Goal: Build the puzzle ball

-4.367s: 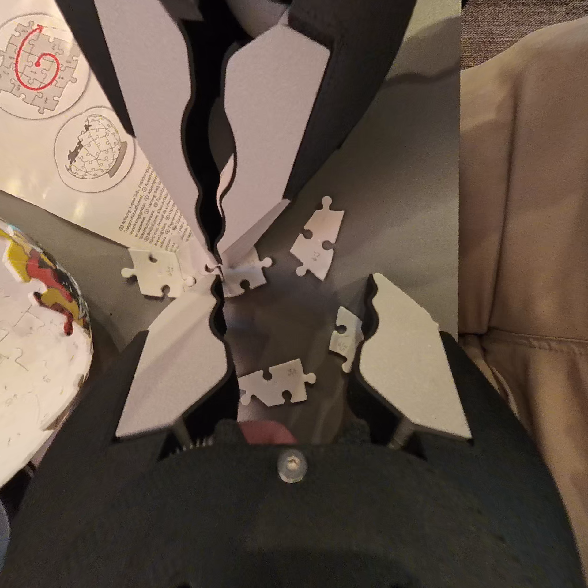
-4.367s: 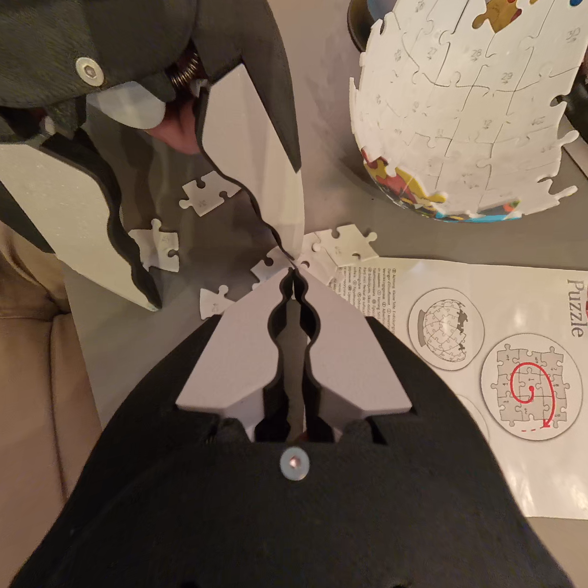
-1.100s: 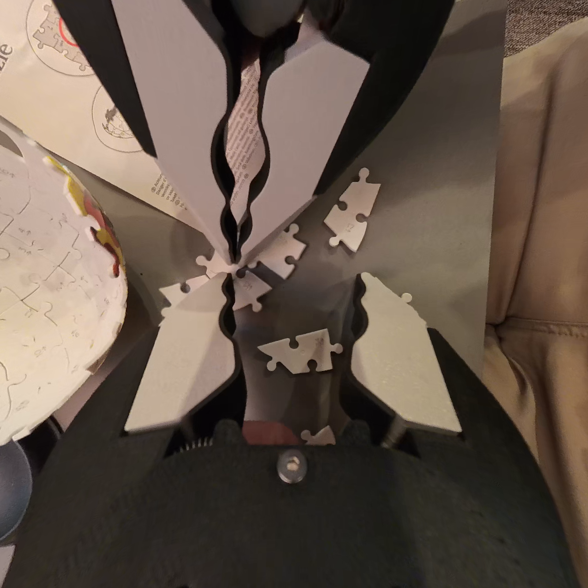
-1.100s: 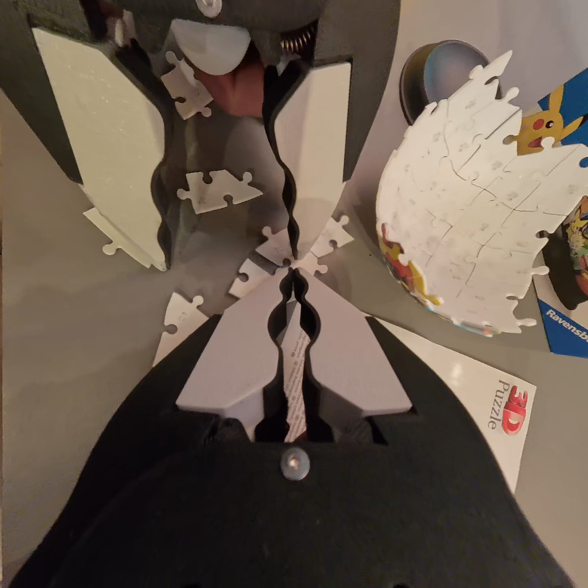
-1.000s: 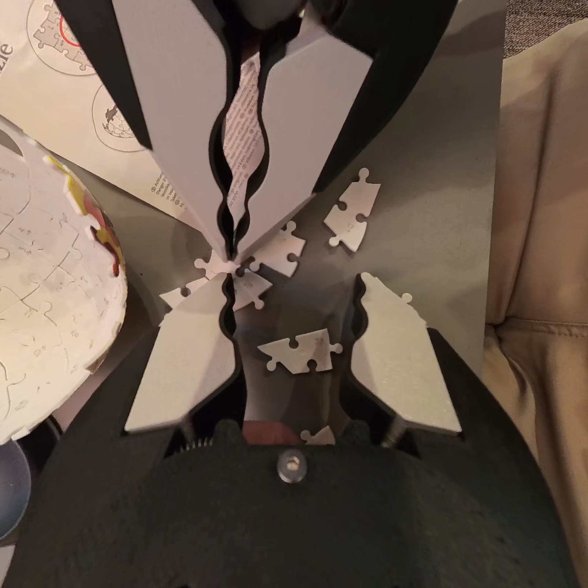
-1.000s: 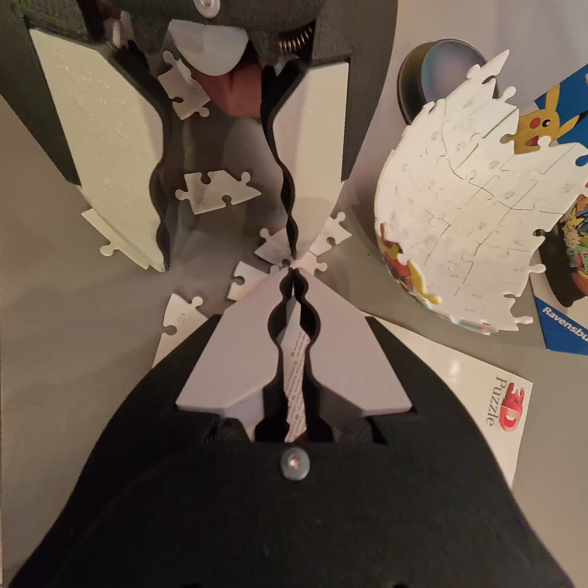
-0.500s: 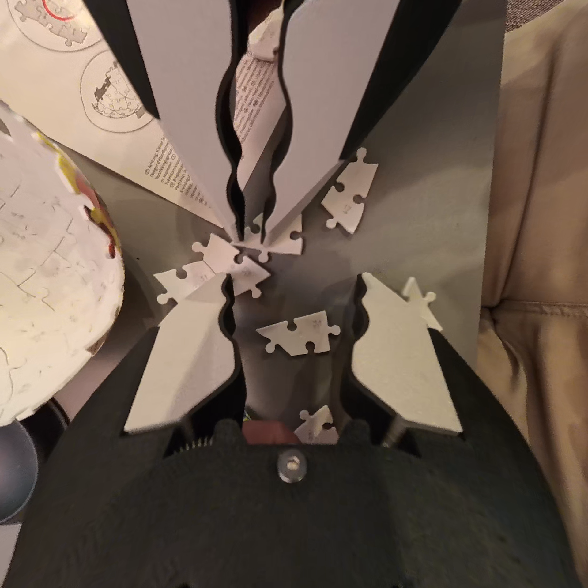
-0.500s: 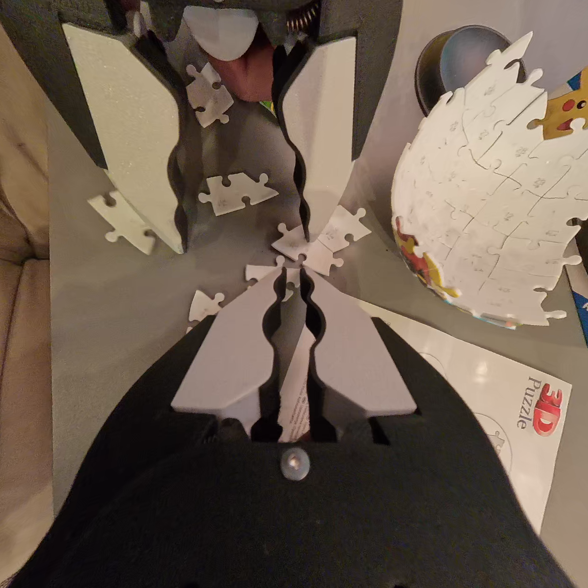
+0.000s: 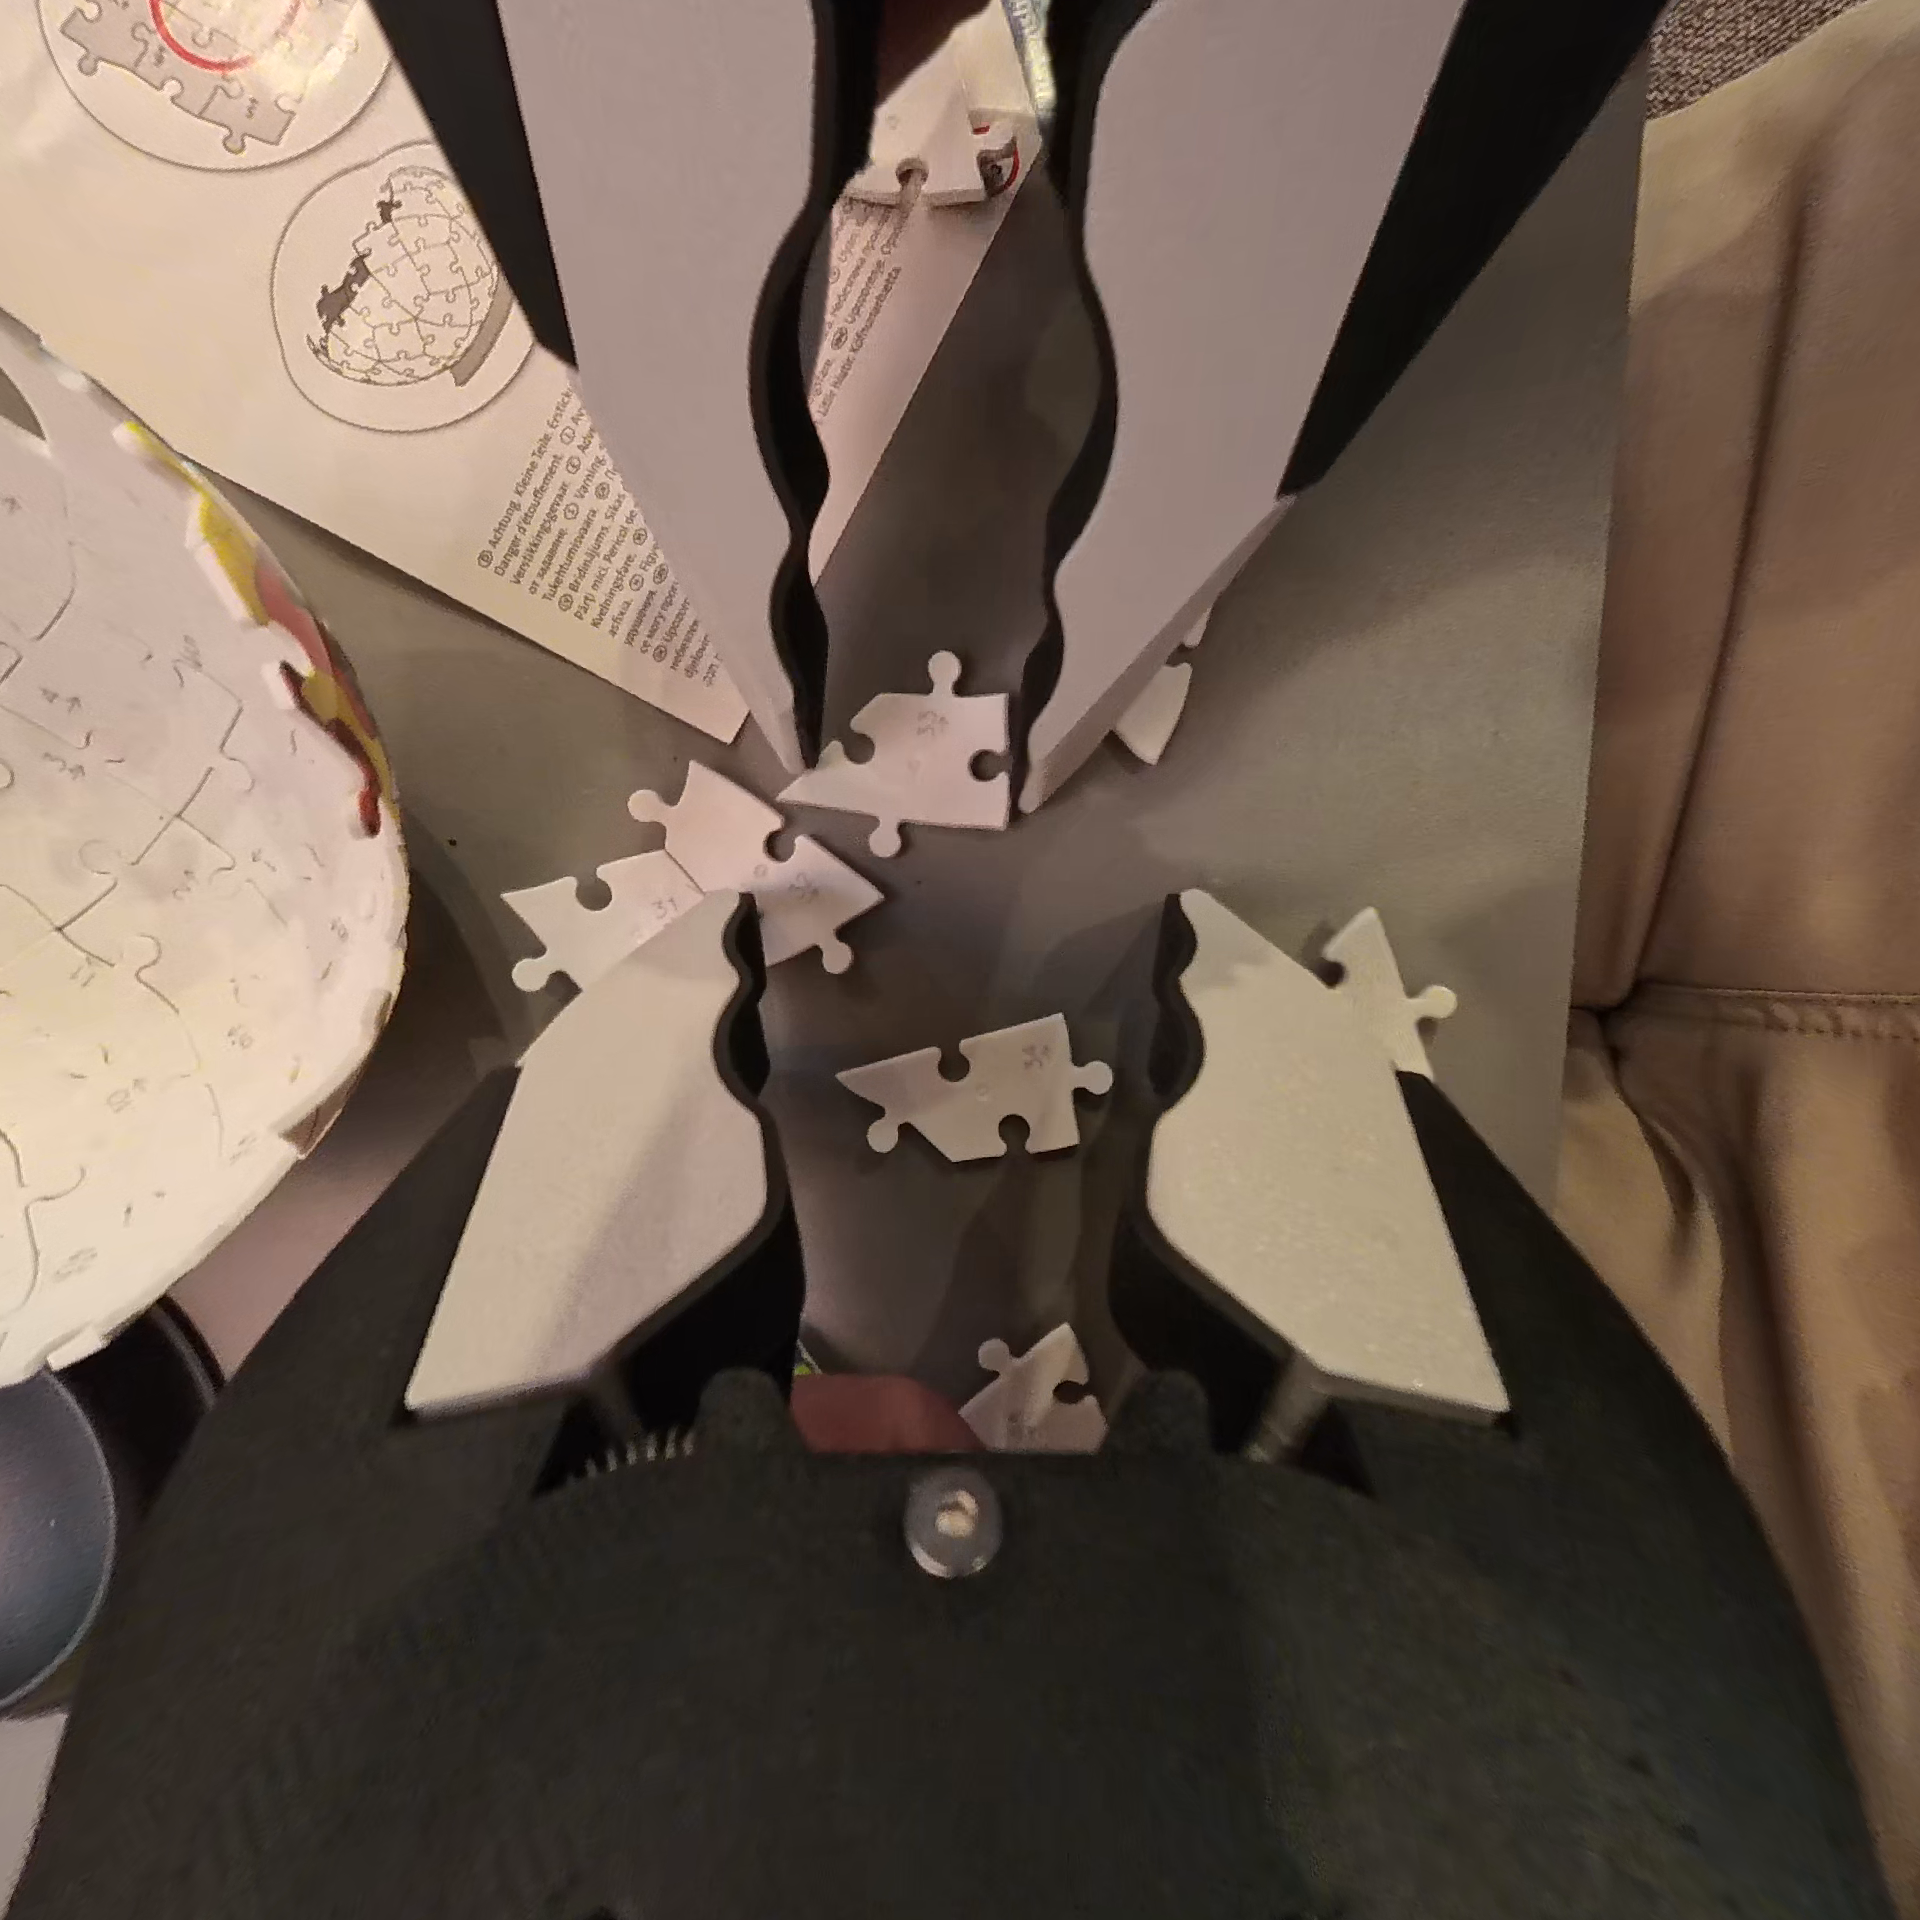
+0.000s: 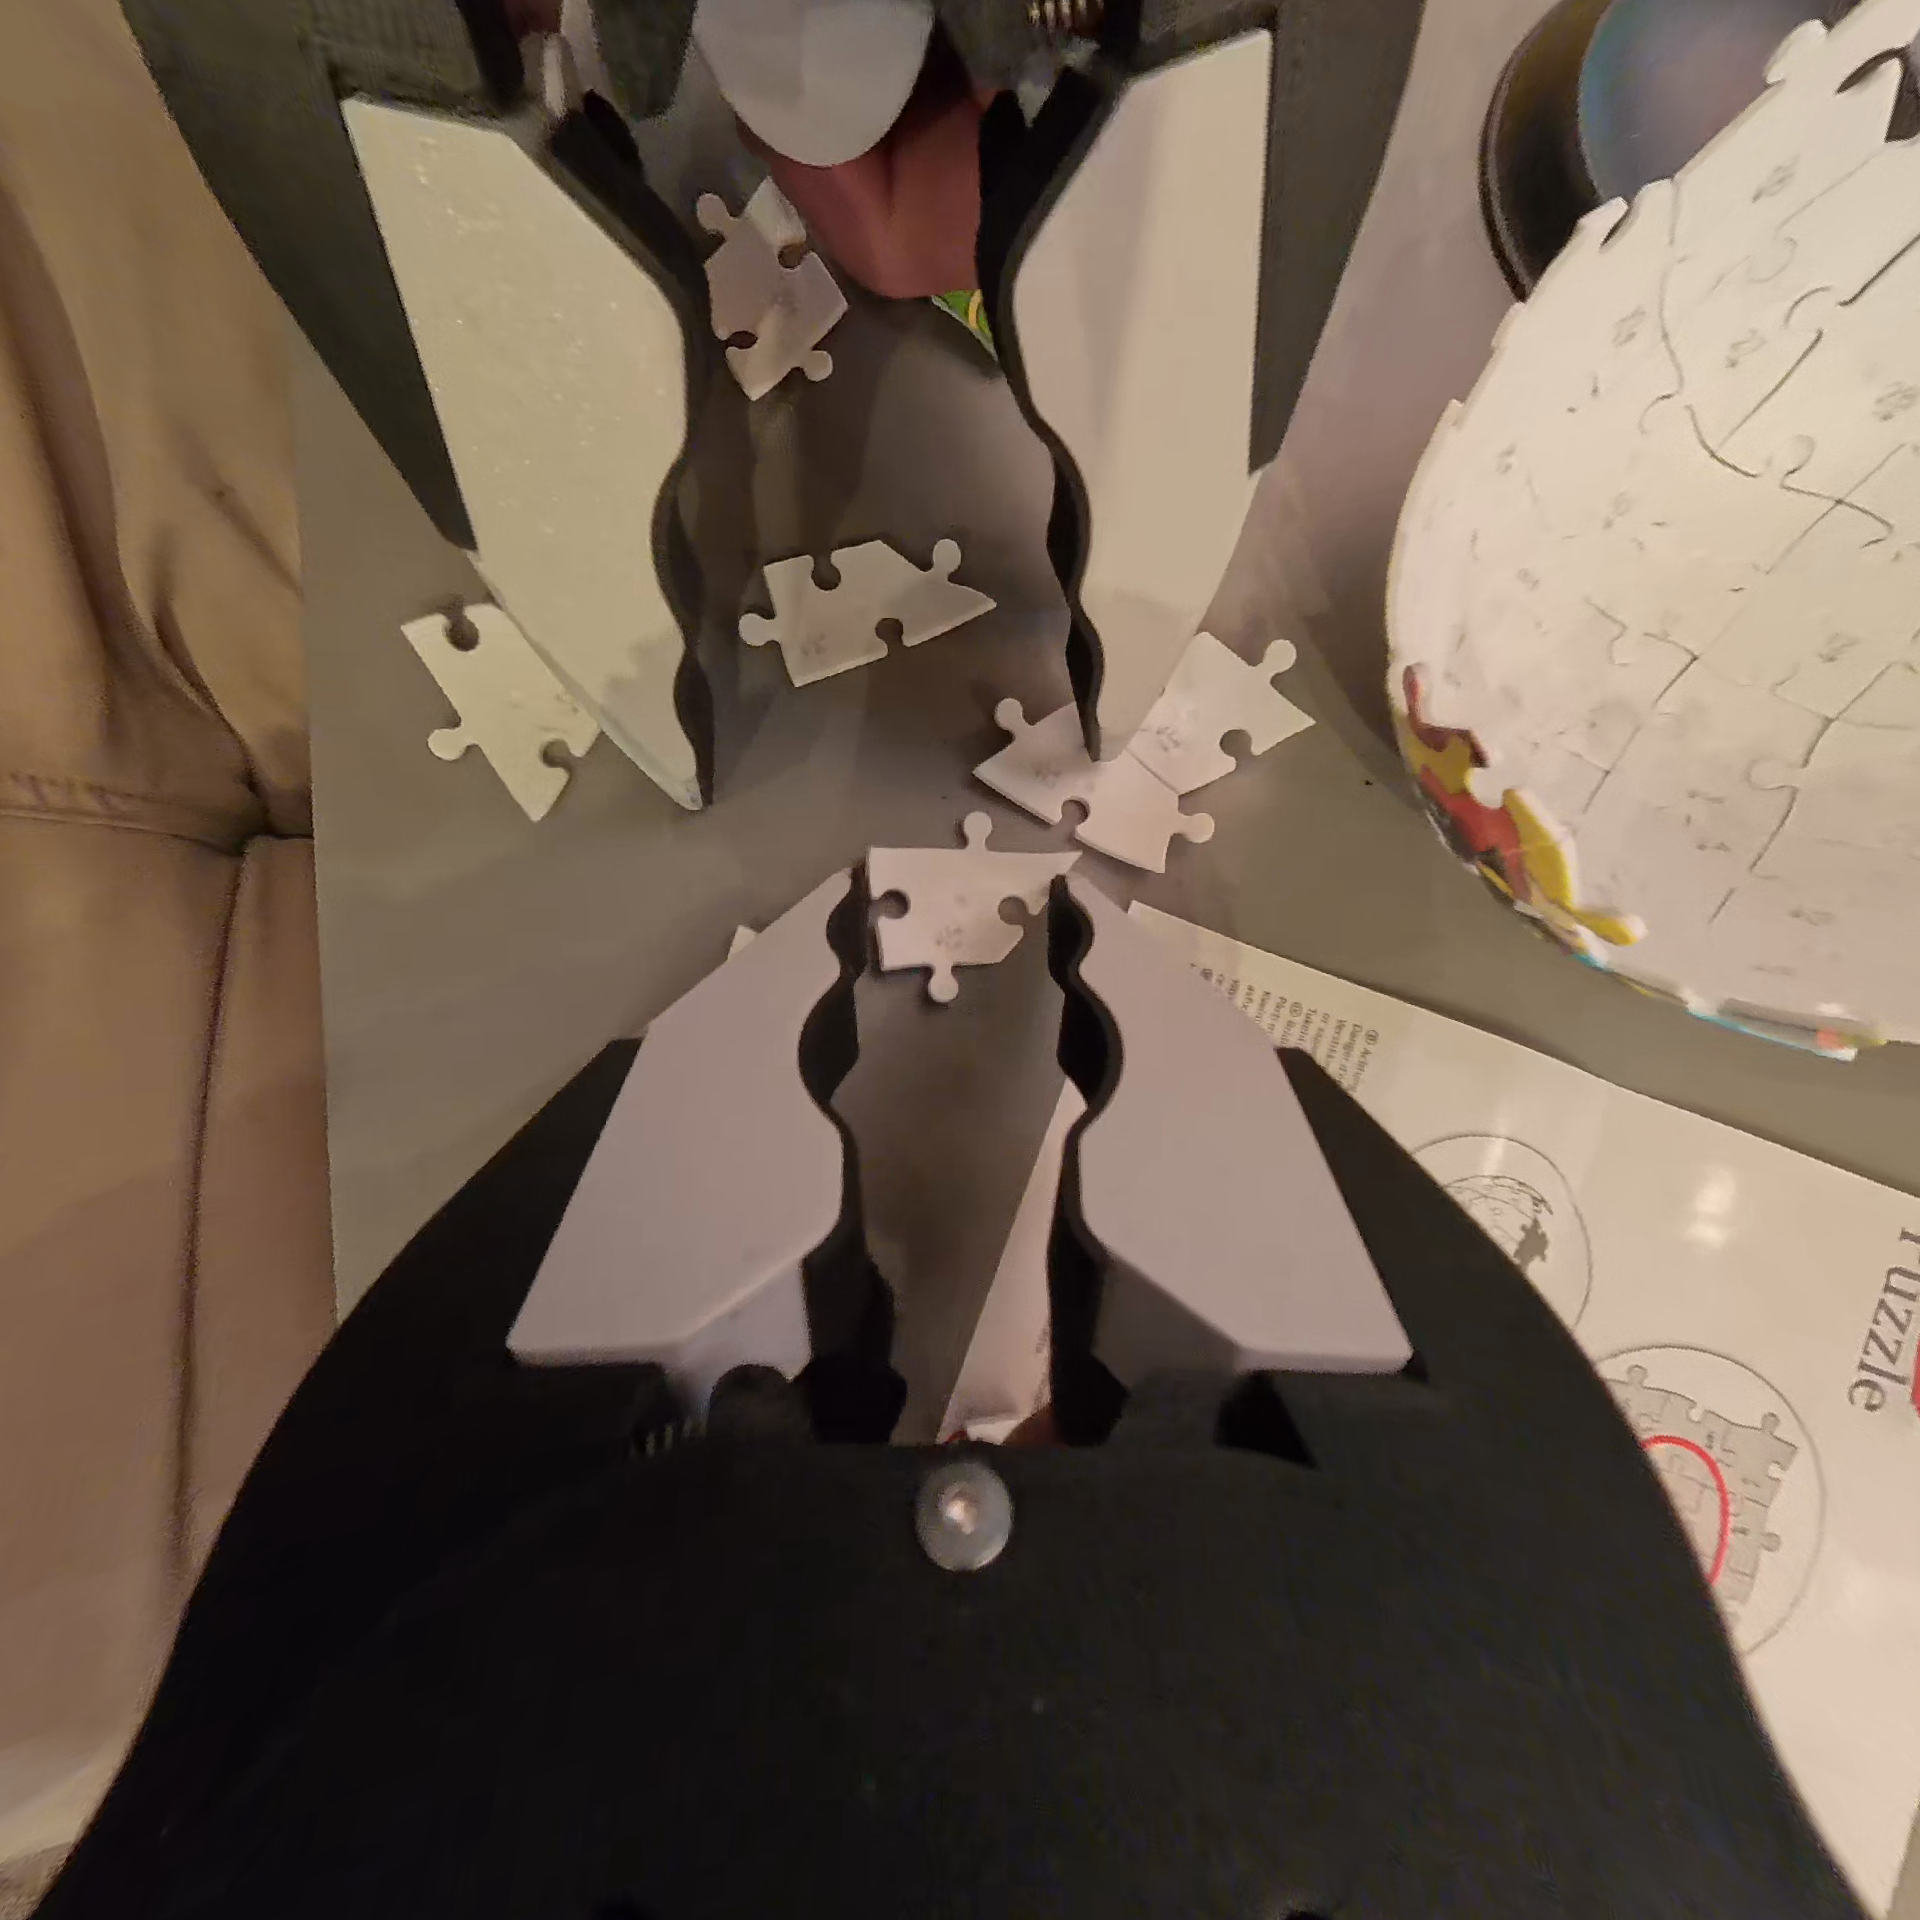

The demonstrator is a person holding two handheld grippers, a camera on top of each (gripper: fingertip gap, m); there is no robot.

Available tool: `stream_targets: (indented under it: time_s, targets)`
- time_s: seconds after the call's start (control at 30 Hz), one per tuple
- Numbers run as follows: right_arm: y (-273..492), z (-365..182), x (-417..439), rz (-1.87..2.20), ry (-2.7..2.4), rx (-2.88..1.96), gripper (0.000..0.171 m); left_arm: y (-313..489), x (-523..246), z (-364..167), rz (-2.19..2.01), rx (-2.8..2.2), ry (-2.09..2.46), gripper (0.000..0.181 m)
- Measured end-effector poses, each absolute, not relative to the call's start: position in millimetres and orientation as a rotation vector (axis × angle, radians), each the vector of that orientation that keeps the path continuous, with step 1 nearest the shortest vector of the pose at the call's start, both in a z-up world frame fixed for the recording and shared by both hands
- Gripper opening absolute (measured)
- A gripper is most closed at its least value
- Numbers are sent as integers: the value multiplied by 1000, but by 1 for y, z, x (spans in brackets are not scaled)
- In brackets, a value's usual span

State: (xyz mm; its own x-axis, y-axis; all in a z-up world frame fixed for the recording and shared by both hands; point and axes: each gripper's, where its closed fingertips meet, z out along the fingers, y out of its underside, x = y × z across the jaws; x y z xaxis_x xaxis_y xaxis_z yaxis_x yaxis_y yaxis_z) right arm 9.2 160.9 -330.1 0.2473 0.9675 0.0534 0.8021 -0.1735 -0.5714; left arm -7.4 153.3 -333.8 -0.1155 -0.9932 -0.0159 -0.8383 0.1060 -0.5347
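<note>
Ball (image 10: 1704, 582) at right is partly built, but loose pieces (image 9: 977, 1086) lie mid-frame on the table (image 9: 1455, 727). Left gripper (image 9: 961, 925) and right gripper (image 10: 956, 883) both gape, holding nothing.

Half-built puzzle ball (image 10: 1683, 582), white inside showing, on table edge; loose white pieces (image 9: 977, 1091) scattered flat beside it.

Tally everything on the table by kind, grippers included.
Loose white puzzle pieces: 9
Part-built puzzle ball: 1
Instruction sheet: 1
Dark round dish: 1
Grippers, left gripper and right gripper: 2
Total: 14
</note>
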Motion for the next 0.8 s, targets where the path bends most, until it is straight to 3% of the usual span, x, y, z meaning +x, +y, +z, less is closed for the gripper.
stream_targets:
  time_s: [0.13, 0.17, 0.23, 0.33, 0.43, 0.6, 0.7, 0.8]
  targets:
    - [164, -329, 10, 429, -1562, -2039, 29, 153, -7, -334, -565, -1793, 2019, 73]
    - [167, -328, 11, 420, -1536, -2044, 10, 153, -7, -334, -568, -1795, 2017, 73]
    - [168, -328, 12, 427, -1510, -2059, 10, 152, -7, -334, -572, -1801, 2013, 74]
    - [170, -326, 14, 394, -1502, -2064, 14, 152, -7, -334, -566, -1802, 2017, 75]
    - [172, -325, 16, 401, -1484, -2103, 46, 152, -7, -334, -571, -1804, 2013, 74]
    - [172, -331, 17, 431, -1455, -2153, 45, 152, -7, -333, -579, -1805, 2010, 74]
    - [174, -331, 16, 454, -1439, -2151, 32, 153, -7, -333, -583, -1804, 2008, 74]
    - [175, -331, 17, 473, -1423, -2154, 31, 152, -7, -333, -589, -1805, 2007, 74]
